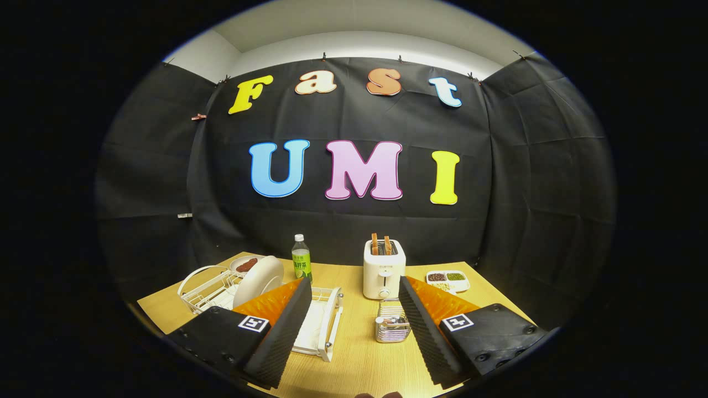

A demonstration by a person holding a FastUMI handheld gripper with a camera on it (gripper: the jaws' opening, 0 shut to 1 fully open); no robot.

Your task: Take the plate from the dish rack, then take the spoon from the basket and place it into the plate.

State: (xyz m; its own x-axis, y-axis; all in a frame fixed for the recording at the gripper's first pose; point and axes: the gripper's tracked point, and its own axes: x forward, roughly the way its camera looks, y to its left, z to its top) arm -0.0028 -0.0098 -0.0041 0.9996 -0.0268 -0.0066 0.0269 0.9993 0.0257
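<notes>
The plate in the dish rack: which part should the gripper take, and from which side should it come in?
The plate stands on edge in the dish rack, leaning slightly, its top rim free. That upper rim looks best, approached from above with one finger on each face, then lifted out. The gripper is open, holding nothing, with the plate just beyond its left finger.
</notes>
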